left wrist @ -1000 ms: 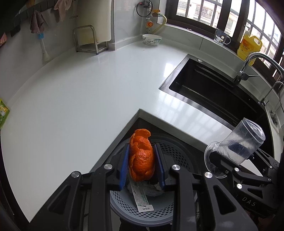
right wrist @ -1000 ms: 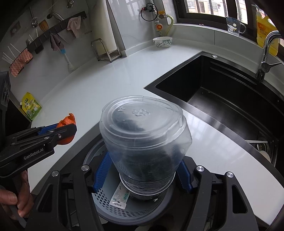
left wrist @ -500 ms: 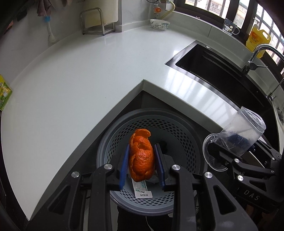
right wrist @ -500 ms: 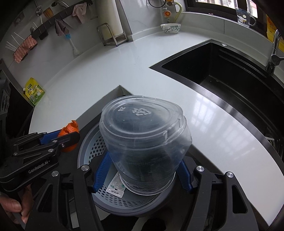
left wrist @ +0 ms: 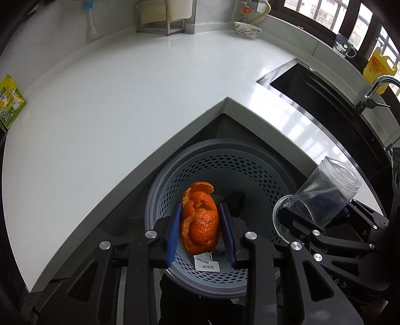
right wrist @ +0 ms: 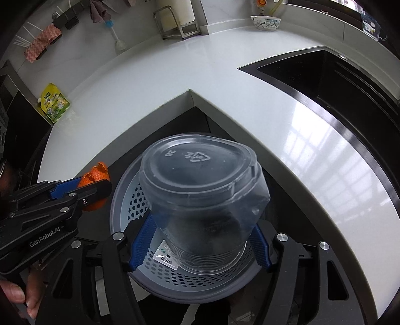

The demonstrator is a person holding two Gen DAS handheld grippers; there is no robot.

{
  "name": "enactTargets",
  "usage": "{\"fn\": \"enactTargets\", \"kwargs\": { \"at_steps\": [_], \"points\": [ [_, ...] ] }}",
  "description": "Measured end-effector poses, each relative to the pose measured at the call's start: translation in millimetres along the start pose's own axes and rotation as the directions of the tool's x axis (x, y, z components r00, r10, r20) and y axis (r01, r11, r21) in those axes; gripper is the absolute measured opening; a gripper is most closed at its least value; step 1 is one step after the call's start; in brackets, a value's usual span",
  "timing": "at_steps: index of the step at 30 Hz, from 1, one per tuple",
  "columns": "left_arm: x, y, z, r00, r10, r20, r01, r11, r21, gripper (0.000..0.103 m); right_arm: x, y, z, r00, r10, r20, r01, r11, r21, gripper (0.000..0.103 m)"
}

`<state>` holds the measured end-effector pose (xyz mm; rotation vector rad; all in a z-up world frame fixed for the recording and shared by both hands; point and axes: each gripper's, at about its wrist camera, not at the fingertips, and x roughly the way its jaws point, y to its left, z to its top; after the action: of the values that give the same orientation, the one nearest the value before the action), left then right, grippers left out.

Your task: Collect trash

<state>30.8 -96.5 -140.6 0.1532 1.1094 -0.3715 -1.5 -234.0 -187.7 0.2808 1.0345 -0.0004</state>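
Observation:
A curled orange peel (left wrist: 200,225) sits between the blue pads of my left gripper (left wrist: 200,206), whose jaws are opening while the pads still touch the peel. It hangs over the grey perforated trash bin (left wrist: 250,160) tucked under the counter's corner. My right gripper (right wrist: 203,222) is shut on a clear plastic cup (right wrist: 200,190), tilted with its base toward the camera, above the same bin (right wrist: 125,180). In the left wrist view the cup (left wrist: 325,197) is at the right. A white packet (left wrist: 206,265) lies inside the bin.
The white counter (left wrist: 125,112) wraps around the bin. A black sink (left wrist: 312,100) with a faucet (left wrist: 375,87) is at the right. A green packet (left wrist: 10,102) lies at the counter's left edge. A bowl (left wrist: 247,28) and a metal rack (left wrist: 160,22) stand at the back.
Both grippers have come down toward the bin, and much more of its inside shows now. The peel and the cup stay in their grippers.

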Motion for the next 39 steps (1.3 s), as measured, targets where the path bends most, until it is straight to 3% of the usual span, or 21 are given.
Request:
{"fn": "enactTargets", "kwargs": {
  "at_steps": [3,7,20,31,39],
  "points": [
    [-4.3,4.6,-0.3,1.000,0.009,0.005,-0.009,1.000,-0.007,0.035,0.6,1.0,1.6,1.000,0.007,-0.010,-0.007,1.000,-0.007,0.069],
    [-15.0,11.2,-0.1,0.999,0.017,0.031,-0.016,0.999,-0.032,0.060,-0.8,0.7,4.1,0.999,0.027,-0.024,-0.026,1.000,0.004,0.077],
    [-44.1,10.5,9.0,0.995,0.054,0.089,-0.048,0.997,-0.064,0.069,-30.3,-1.5,3.6,1.000,-0.002,0.002,0.002,1.000,0.008,0.077],
    [-63.5,10.0,14.6,0.988,0.079,0.130,-0.068,0.994,-0.091,0.092,-54.4,-1.1,1.7,1.000,-0.013,0.028,0.013,1.000,0.010,0.077],
    [-70.9,12.9,12.9,0.986,0.099,0.134,-0.086,0.991,-0.098,0.096,-61.3,2.4,2.3,0.999,-0.004,0.038,0.004,1.000,0.003,0.077]
  ]
}}
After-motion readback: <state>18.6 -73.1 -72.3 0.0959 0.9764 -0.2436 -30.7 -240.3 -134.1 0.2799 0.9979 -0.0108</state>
